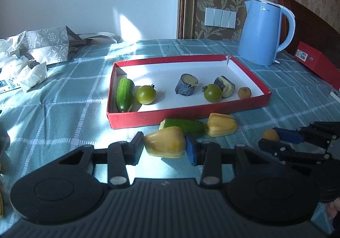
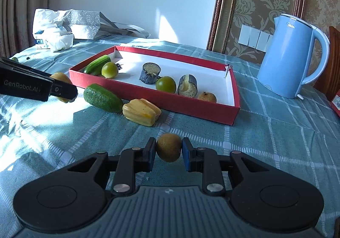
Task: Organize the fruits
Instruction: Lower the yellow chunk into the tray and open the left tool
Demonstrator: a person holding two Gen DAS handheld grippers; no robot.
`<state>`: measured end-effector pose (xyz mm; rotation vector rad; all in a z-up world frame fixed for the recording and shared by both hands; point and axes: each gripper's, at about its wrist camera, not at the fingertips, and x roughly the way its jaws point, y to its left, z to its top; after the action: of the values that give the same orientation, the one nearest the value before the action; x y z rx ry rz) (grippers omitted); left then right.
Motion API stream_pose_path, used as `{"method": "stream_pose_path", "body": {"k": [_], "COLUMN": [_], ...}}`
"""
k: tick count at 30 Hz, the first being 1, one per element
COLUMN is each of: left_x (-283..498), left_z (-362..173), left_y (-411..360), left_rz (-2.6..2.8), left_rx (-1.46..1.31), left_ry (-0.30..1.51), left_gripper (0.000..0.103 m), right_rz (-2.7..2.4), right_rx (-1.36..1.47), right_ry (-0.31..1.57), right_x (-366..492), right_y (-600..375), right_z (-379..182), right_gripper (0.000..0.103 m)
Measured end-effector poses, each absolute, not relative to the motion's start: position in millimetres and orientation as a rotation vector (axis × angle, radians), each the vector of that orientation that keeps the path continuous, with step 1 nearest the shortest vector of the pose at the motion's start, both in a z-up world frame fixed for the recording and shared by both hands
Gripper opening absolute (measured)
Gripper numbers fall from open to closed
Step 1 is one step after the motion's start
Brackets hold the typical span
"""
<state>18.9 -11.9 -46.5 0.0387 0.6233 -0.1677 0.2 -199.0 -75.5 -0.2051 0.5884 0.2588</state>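
A red tray (image 1: 170, 119) (image 2: 187, 108) with a white floor holds a cucumber (image 1: 124, 94), two green tomatoes (image 1: 146, 94) (image 1: 213, 93), two dark cut pieces (image 1: 186, 84) (image 1: 224, 86) and a small brown fruit (image 1: 244, 92). In front of it lie a cucumber (image 1: 187, 127) (image 2: 103, 97) and a yellow fruit (image 1: 222, 125) (image 2: 141, 111). My left gripper (image 1: 164, 145) is shut on another yellow fruit (image 1: 165, 144) (image 2: 61, 80). My right gripper (image 2: 169, 150) (image 1: 274, 138) is shut on a small round brown fruit (image 2: 169, 149) (image 1: 271, 135).
A blue kettle (image 1: 264, 31) (image 2: 291, 55) stands at the back right. A red box (image 1: 318, 61) lies beside it. A patterned bag (image 1: 46, 44) and crumpled tissues (image 1: 31, 74) lie at the back left on the checked teal cloth (image 1: 63, 110).
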Motion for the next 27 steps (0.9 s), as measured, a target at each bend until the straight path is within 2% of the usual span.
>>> {"method": "stream_pose_path", "body": {"k": [8,15,27], "left_x": [76,134,157], "left_z": [-19,-37,-64], "left_y": [-33,-42,-54], "left_rz": [-0.177,-0.133,-0.120], "left_rx": [0.068,0.062,0.094], "left_ry": [0.553,0.602,0.668], "left_gripper": [0.038,0.037,0.037], "right_rz": [0.226,0.207,0.217], "right_rx": [-0.168,-0.153,-0.150], "right_ry": [0.582,0.572,0.577], "right_x": [8,16,33], "right_y": [-222,-243,-261], "right_z": [-69,-59,-59], "right_gripper": [0.026,0.026,0.026]}}
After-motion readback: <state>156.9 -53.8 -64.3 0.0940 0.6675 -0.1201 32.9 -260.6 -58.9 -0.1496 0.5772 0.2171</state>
